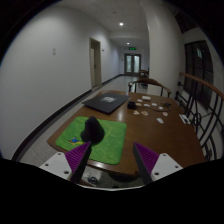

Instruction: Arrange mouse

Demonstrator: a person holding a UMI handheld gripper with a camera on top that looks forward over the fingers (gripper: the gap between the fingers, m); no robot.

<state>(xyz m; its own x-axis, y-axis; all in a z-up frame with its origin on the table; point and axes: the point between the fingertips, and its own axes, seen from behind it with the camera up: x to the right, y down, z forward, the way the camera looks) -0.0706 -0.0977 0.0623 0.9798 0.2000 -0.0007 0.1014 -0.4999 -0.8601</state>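
My gripper (109, 158) hangs over the near end of a brown table (165, 135), its two fingers spread wide apart and holding nothing. The purple pads show on their inner faces: one on my left finger (78, 156), one on my right finger (147, 157). The mouse (92, 128) is dark and rounded and sits on a green mat (105, 140) just ahead of me, nearer the left finger than the right; its near end comes close to that finger's tip, but I cannot tell whether they touch. The mat lies flat on the near part of the table, and the gap between my fingers opens over its near edge. Beyond the mat, toward the middle of the table, lies a flat dark laptop (105, 101), closed. To the right of it, several small white papers (152, 102) are scattered over the tabletop, too small for me to read. Chairs (186, 100) stand along the table's far and right sides. Past the table a corridor runs away from me, with pale walls, a door (95, 63) on its left side and a double door (132, 63) at the far end.
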